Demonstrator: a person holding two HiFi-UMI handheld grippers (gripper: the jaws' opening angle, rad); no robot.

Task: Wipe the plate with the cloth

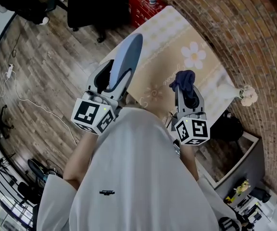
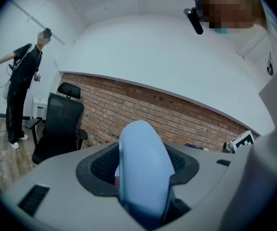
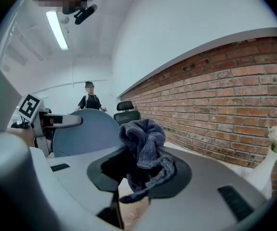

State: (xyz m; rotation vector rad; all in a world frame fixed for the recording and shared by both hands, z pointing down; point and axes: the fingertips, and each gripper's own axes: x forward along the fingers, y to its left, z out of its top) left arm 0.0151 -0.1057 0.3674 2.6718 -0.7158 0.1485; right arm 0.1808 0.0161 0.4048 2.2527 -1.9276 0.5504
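Close in, the left hand-held gripper (image 1: 110, 83) is clamped on the rim of the pale blue plate (image 1: 129, 57), which stands edge-up in the air. It looks stiff, smooth and breakable, so the grip must be firm. The right hand-held gripper (image 1: 187, 100) pinches the dark cloth (image 1: 183, 81), soft and bunched, near the plate but apart from it. Beyond lies the flowered worktop (image 1: 177, 37).

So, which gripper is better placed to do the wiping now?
Right. The right gripper is shut on the cloth, raised beside the plate, which the left gripper clamps by its rim, so the left likely only steadies.
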